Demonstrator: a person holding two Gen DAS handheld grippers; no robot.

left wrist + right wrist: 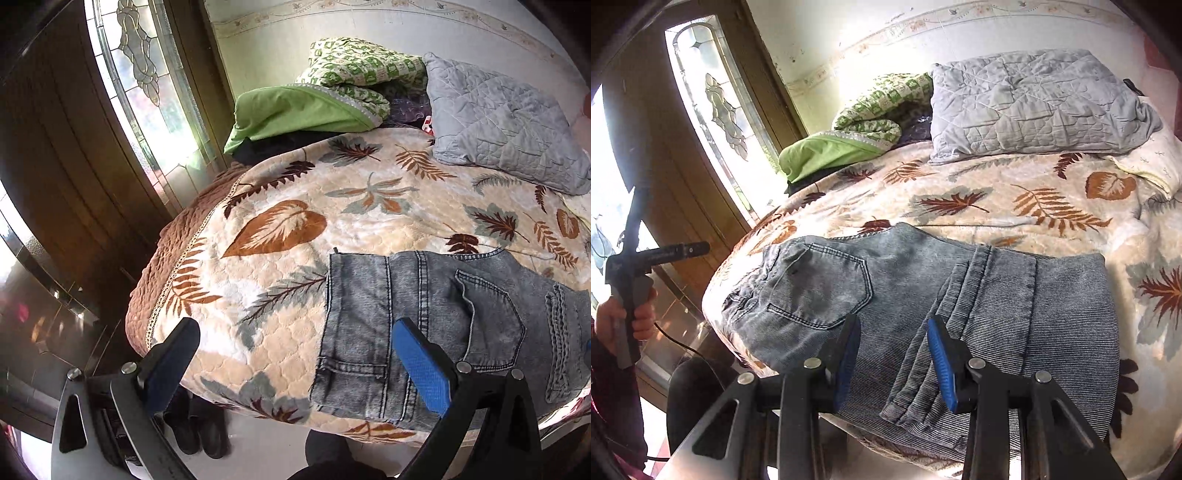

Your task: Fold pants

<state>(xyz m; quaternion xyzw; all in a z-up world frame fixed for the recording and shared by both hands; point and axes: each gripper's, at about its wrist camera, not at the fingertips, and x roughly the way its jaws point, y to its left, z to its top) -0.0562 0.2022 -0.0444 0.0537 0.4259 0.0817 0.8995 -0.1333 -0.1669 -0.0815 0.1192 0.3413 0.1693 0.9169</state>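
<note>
Pants (923, 295): grey washed denim, ribbed weave, folded into a blocky bundle, back pocket up, at near edge of plush leaf-print blanket (1034, 206). Left gripper (295, 350): blue textured pads spread wide, empty. Right gripper (894, 358): jaws parted above denim, gripping nothing.

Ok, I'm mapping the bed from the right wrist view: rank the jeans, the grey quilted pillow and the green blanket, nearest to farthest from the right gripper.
1. Jeans: just ahead of the right gripper, at the bed's near edge.
2. Green blanket: far left.
3. Grey quilted pillow: far right by the wall; too close to call against the blanket.
</note>
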